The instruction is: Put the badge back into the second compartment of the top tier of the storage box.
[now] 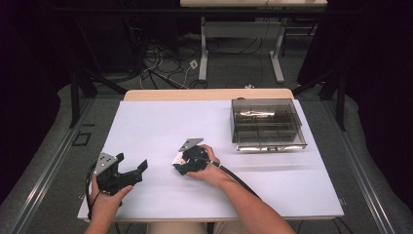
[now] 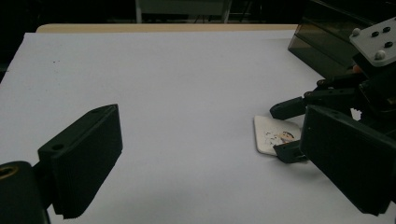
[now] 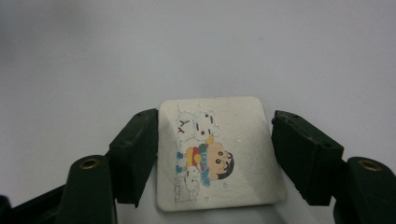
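A small white square card [image 3: 219,154] with a cartoon drawing lies flat on the white table [image 1: 156,122]. My right gripper [image 3: 214,122] is lowered over it, open, with one jaw along each side edge of the card. The left jaw touches or nearly touches the card and the right jaw stands a sliver off it. In the high view the right gripper [image 1: 183,165] is at the table's middle front with the card [image 1: 178,157] under its tips. My left gripper [image 1: 131,161] rests near the front left, open with nothing between its jaws, pointing toward the card [image 2: 271,134].
A smoky transparent compartment box [image 1: 268,124] stands at the back right of the table, also visible as a box [image 2: 327,44] beyond the right gripper [image 2: 282,132]. A cable trails from the right hand toward the front. A desk frame and cables lie on the floor beyond the table.
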Demonstrator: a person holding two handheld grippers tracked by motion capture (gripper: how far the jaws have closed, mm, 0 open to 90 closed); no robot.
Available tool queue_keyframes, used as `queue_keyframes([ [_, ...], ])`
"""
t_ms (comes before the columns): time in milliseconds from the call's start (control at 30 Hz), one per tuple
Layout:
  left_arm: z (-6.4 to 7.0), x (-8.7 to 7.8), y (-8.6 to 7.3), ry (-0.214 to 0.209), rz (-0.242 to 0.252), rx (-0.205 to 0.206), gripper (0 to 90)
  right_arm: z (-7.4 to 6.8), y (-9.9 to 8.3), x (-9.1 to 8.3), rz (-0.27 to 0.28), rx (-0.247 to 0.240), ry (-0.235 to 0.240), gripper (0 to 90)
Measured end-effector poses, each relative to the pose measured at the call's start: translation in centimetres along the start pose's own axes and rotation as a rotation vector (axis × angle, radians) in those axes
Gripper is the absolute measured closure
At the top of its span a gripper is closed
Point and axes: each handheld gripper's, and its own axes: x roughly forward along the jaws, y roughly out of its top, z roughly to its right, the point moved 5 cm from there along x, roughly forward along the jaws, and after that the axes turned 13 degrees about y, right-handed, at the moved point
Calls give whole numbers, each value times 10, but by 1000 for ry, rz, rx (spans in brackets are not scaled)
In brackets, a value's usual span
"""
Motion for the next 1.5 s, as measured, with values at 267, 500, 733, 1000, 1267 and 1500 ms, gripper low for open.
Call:
queue_keyframes([
  [267,0,0,0,-1,-3,4,60,0,0,0,6,-3,-4,327],
  [500,-1,0,0,3,-1,5,61,2,0,-3,24,6,-37,327],
  [733,0,0,0,3,-5,3,61,3,3,-9,50,30,-59,327],
  [1000,0,0,0,5,-4,3,63,3,8,-22,102,88,-94,327],
  [1267,0,1,0,4,-5,5,63,0,13,-41,143,125,-126,327],
  [1500,0,1,0,3,-5,4,63,1,16,-59,175,155,-162,327],
])
